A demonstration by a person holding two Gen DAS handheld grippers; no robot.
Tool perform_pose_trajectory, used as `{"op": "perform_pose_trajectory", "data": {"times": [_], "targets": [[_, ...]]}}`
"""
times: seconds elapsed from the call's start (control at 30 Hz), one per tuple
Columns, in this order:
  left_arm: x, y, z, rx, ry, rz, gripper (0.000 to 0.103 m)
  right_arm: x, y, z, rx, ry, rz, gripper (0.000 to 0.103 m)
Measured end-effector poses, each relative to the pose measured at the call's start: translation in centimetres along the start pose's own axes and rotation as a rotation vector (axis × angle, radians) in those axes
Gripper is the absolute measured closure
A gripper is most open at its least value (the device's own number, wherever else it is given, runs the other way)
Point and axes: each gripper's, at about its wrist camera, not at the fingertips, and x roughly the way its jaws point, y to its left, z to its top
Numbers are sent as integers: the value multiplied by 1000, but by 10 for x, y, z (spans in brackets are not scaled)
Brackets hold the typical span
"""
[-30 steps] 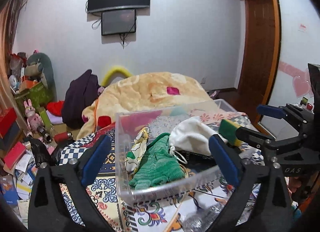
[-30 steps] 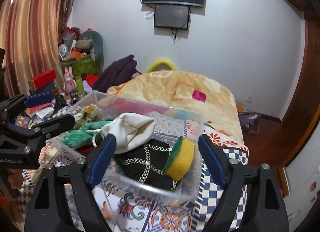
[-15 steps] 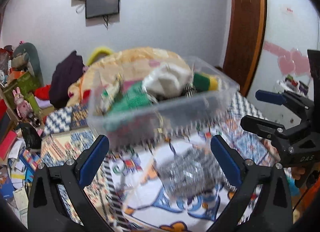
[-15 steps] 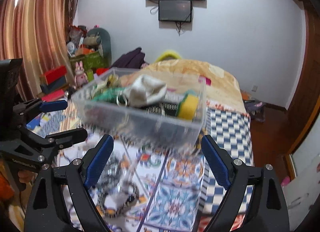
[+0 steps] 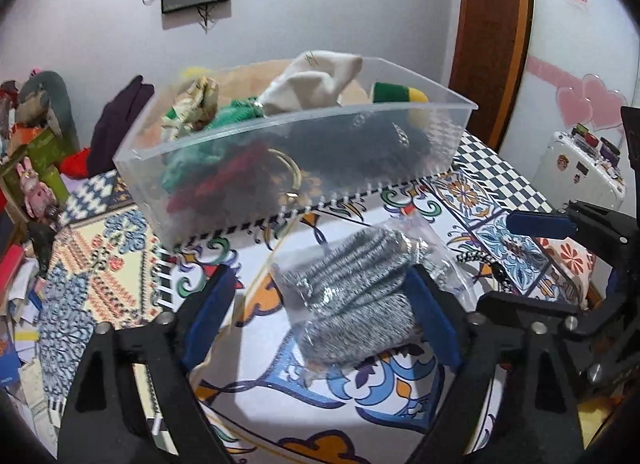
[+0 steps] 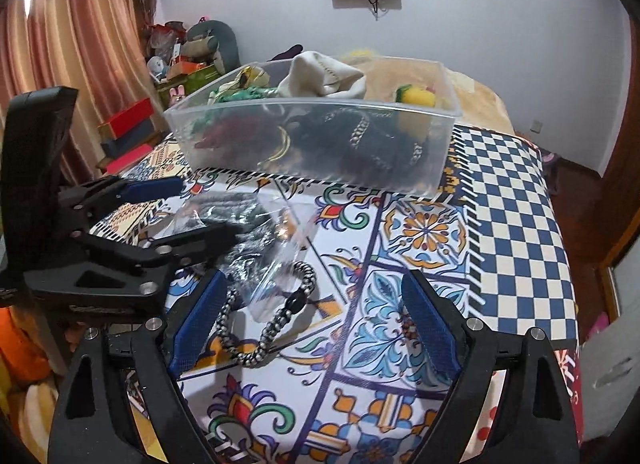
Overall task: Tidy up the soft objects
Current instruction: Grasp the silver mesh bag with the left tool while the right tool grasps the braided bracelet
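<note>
Grey knitted cloth in a clear plastic bag (image 5: pixel 356 296) lies on the patterned bedspread (image 6: pixel 424 232), between the wide-spread fingers of the left gripper (image 5: pixel 320 312); whether they touch it I cannot tell. Right gripper (image 6: pixel 316 320) gapes wide beside it, a beaded cord (image 6: pixel 276 320) between its fingers. Beyond both sits the clear bin (image 5: pixel 360 131) of soft things

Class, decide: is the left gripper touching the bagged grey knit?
Cannot tell. In the left wrist view the open left gripper frames the bagged grey knit; its right finger overlaps the bag's edge.

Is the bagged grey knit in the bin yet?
Out. The bagged grey knit lies on the patterned cloth, before the bin.
</note>
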Motion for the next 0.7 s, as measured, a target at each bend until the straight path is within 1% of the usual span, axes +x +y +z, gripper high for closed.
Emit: {"op": "perform_pose_trajectory", "data": {"times": [0.03,0.1,0.13,0.2,0.3,0.4,0.53,0.6,0.67,0.7], "targets": [[0,2,0,-10,2,-19,24,0,1,-1,-2,0,1,16],[2,4,-1,-27,11,-58,39,-2,3,-2,-7,-1,-1,16],[2,5,-1,-39,14,-83,43,-2,3,-2,-8,-4,-1,16],[0,7,-1,-48,15,-110,59,-3,4,-3,-6,-5,4,16],[-11,8,-2,-47,-5,-84,69,-5,5,-6,-2,-3,11,16],[-23,16,-2,-74,-23,-68,74,-4,9,-7,-4,4,20,15],[-39,28,-2,-97,-63,-11,74,1,16,-8,-20,19,34,16],[-45,33,-3,-114,-75,-13,74,7,21,-10,-41,35,39,16],[-48,35,-3,-126,-81,-18,74,9,26,-11,-62,31,12,21],[-49,37,-3,-129,-83,-20,74,10,29,-11,-81,31,-9,28]]}}
